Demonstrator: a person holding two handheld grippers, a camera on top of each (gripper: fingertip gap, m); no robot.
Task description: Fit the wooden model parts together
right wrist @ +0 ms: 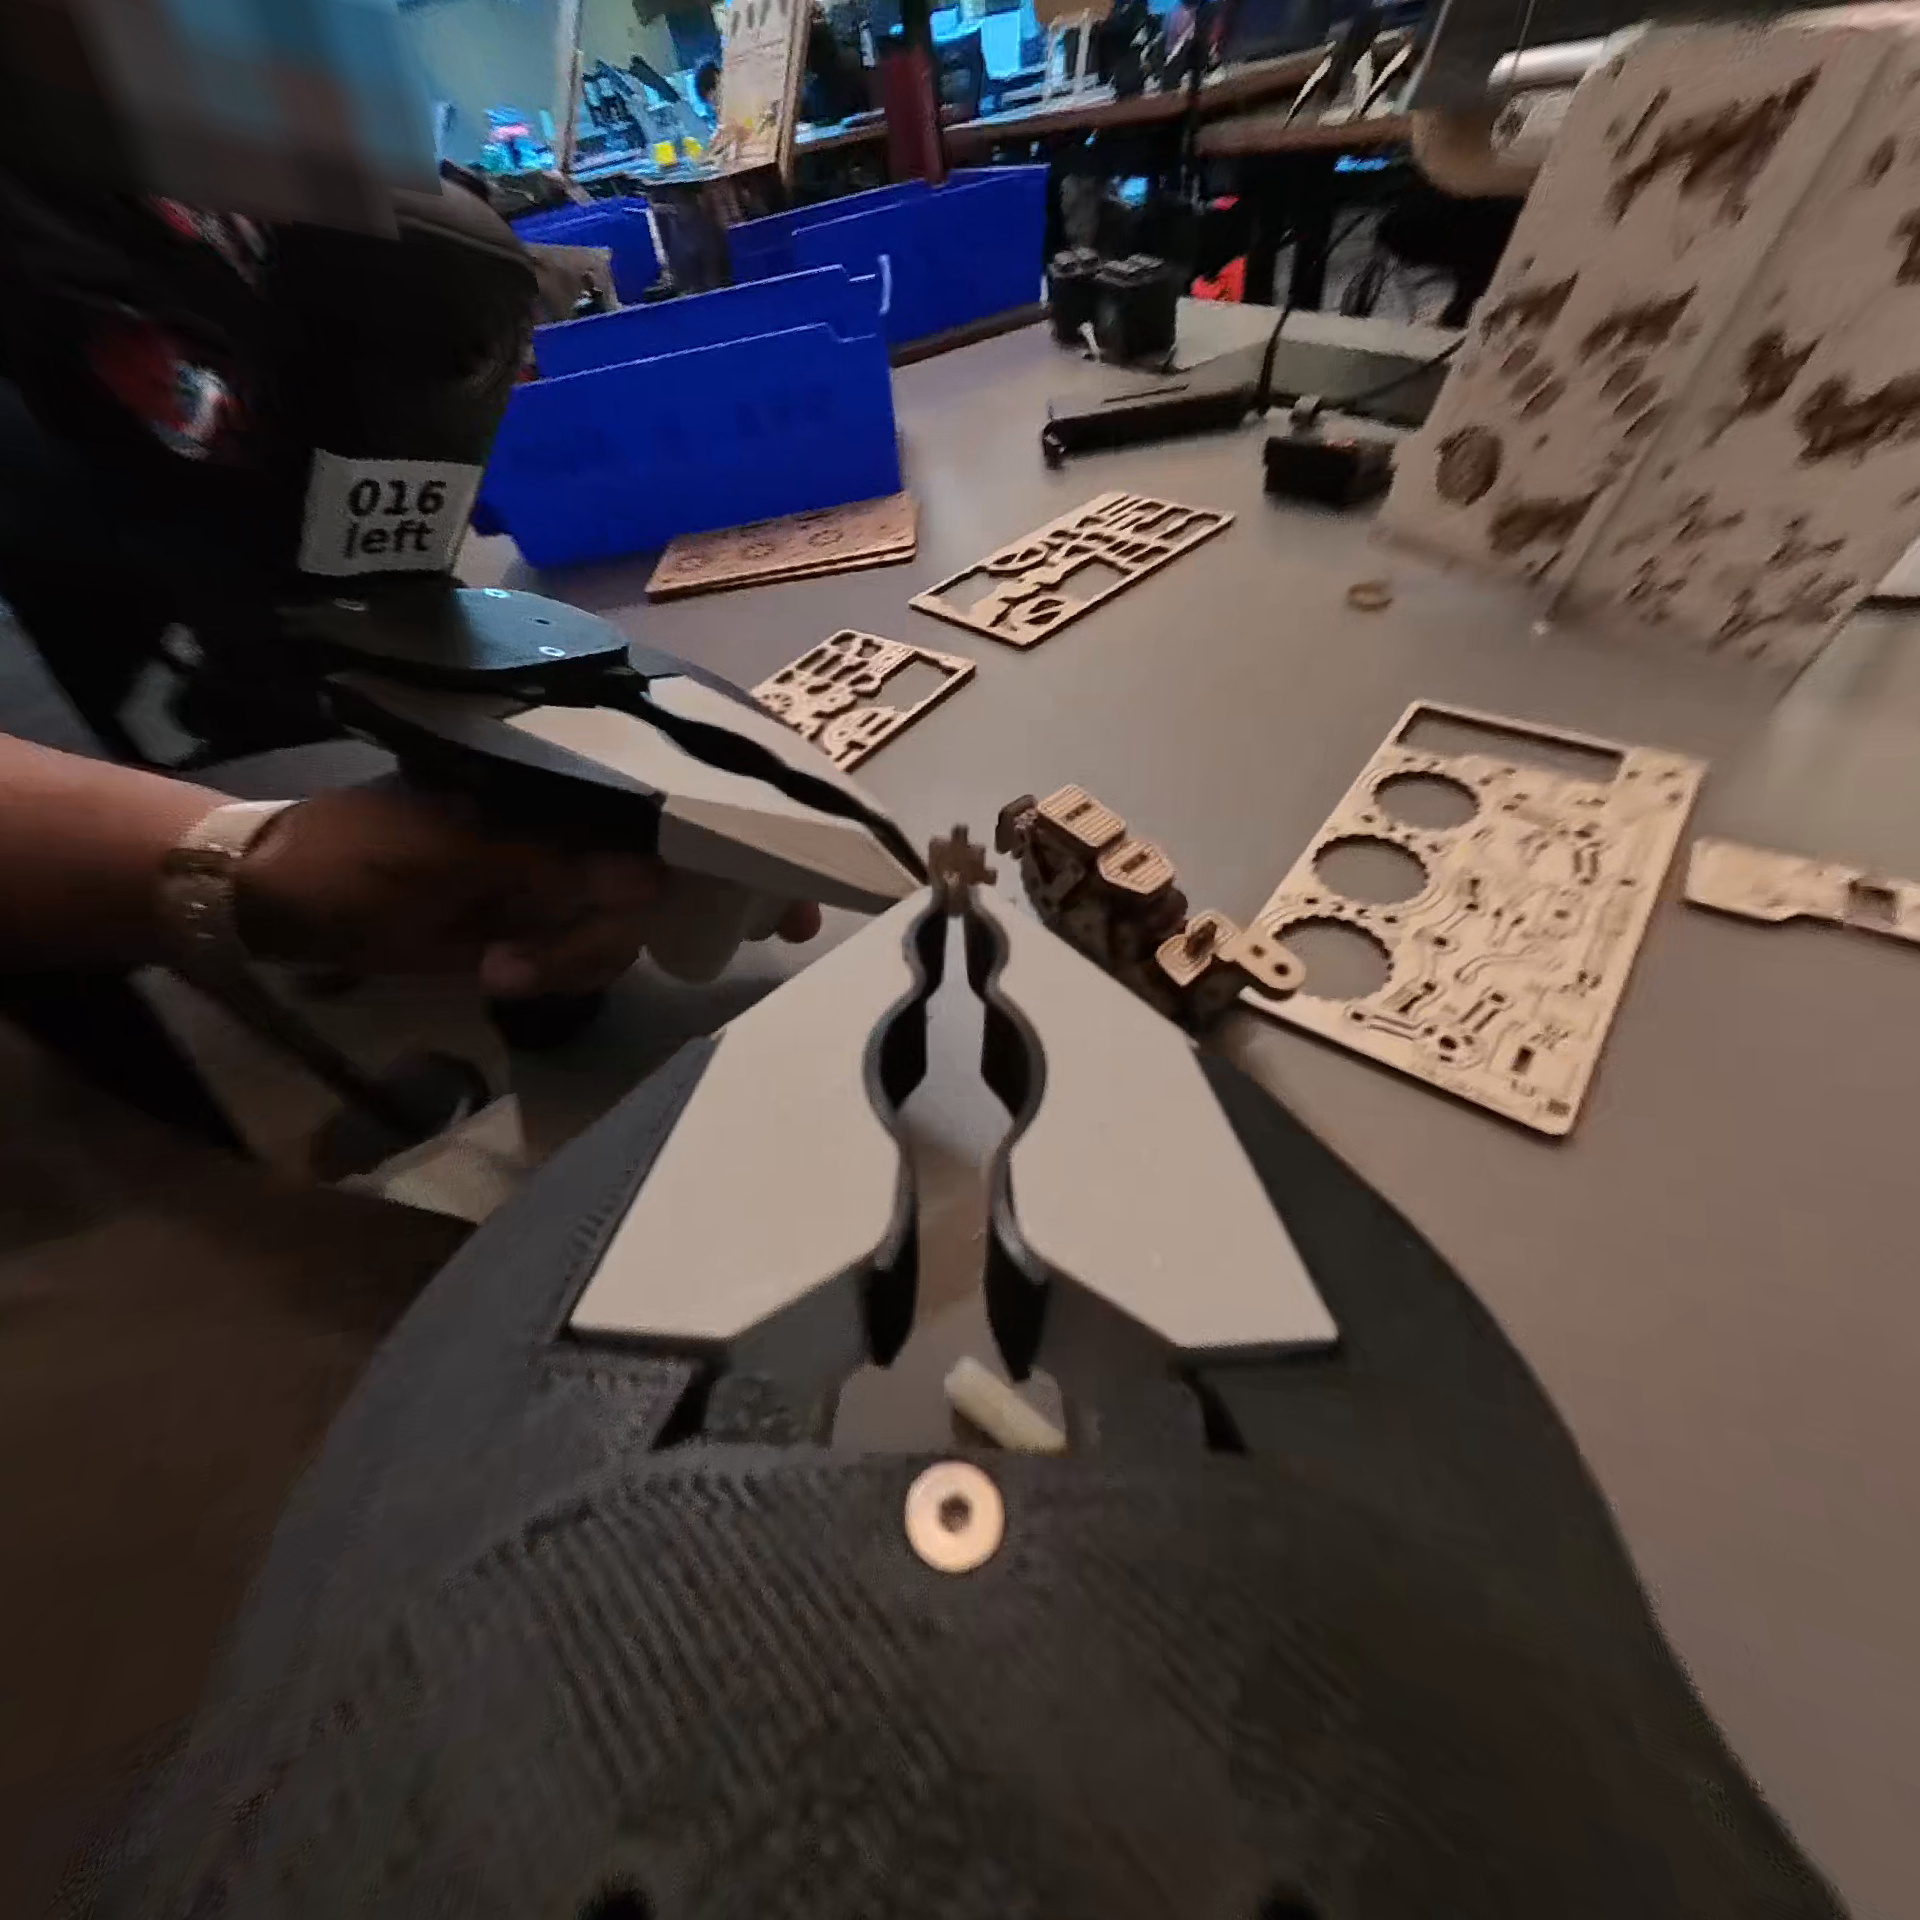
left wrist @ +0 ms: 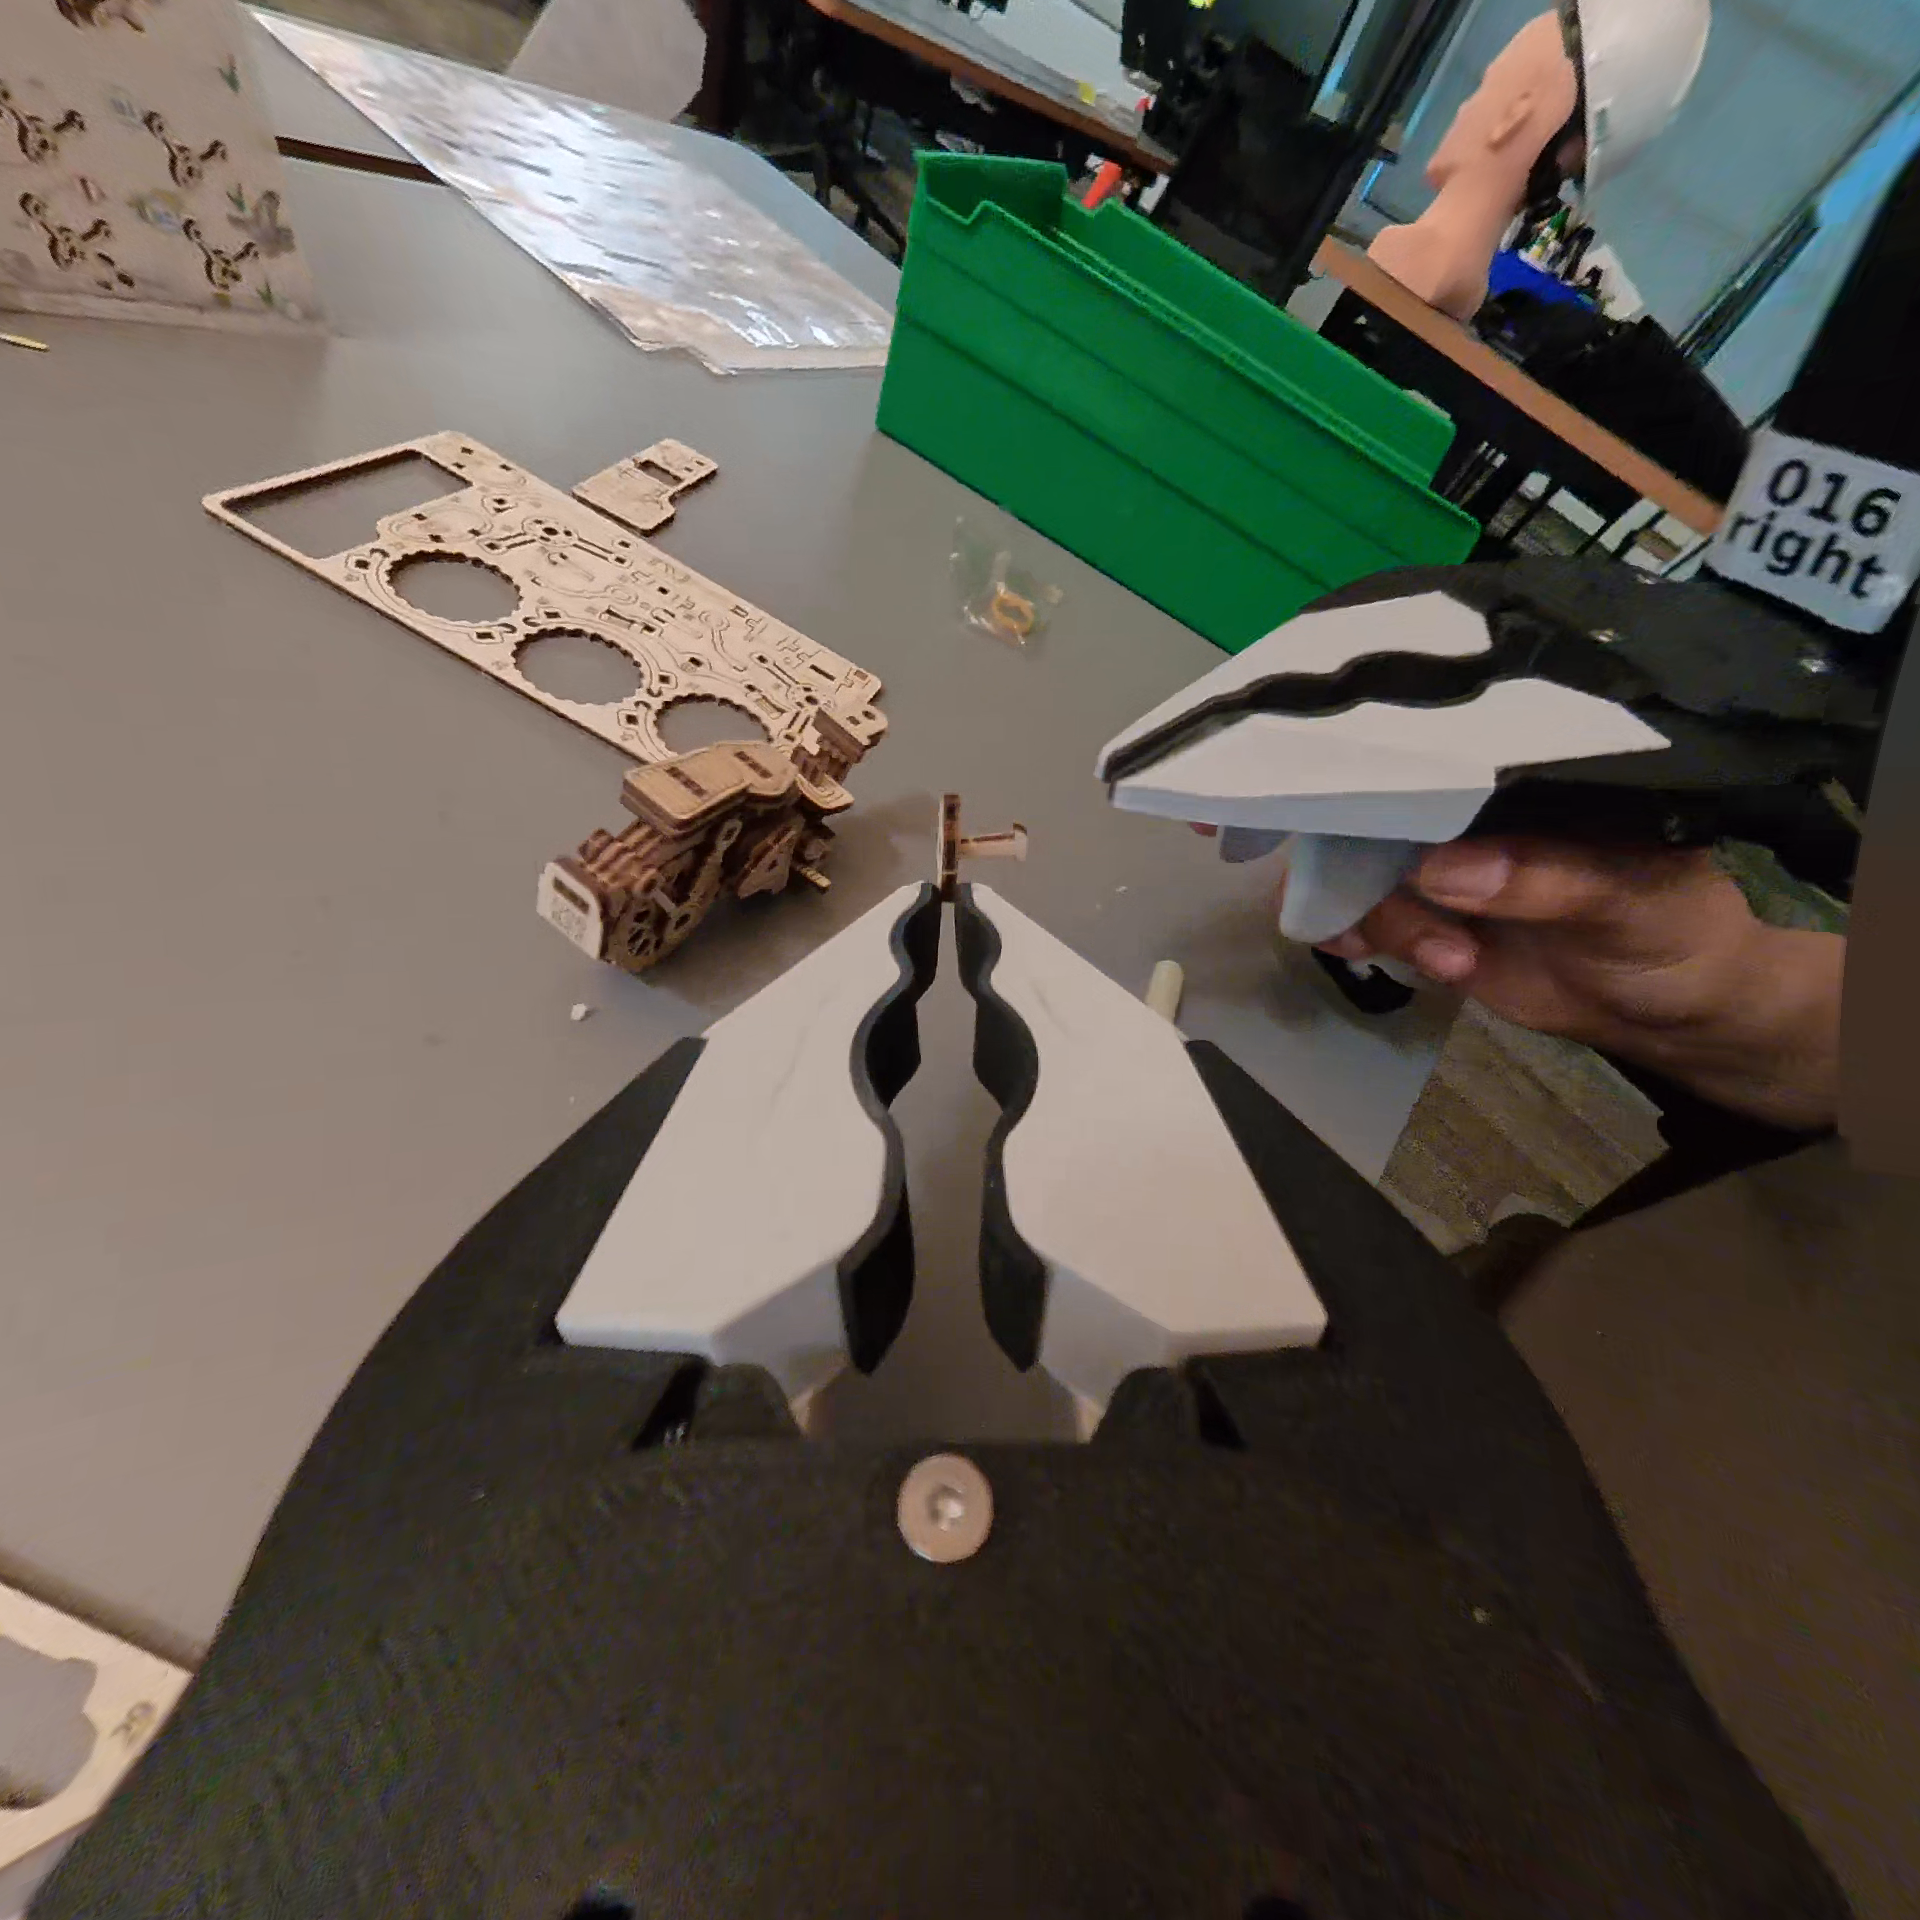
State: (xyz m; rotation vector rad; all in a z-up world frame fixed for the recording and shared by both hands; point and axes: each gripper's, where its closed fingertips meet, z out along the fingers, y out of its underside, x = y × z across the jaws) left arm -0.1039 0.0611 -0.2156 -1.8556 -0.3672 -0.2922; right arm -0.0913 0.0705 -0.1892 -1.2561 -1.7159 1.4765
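My left gripper (left wrist: 948, 896) is shut on a small wooden gear (left wrist: 950, 840) and holds it upright above the grey table, with a short wooden peg (left wrist: 1000, 837) sticking out to the right. My right gripper (left wrist: 1108, 771) is shut and empty, a little right of the peg's end and apart from it. In the right wrist view the gear (right wrist: 958, 864) sits just beyond the right gripper (right wrist: 951, 916), with the left gripper (right wrist: 916, 881) coming in from the left. The partly built wooden model (left wrist: 707, 852) (right wrist: 1112, 894) lies on the table behind.
A punched wooden sheet with round holes (left wrist: 540, 592) (right wrist: 1475, 904) lies beyond the model. A green bin (left wrist: 1143, 416), a small bag of rings (left wrist: 1003, 597), blue bins (right wrist: 707, 436), more wooden sheets (right wrist: 1070, 566) (right wrist: 862, 691) and a white wax stick (left wrist: 1164, 982) are around. The tips of both grippers are at nearly the same place.
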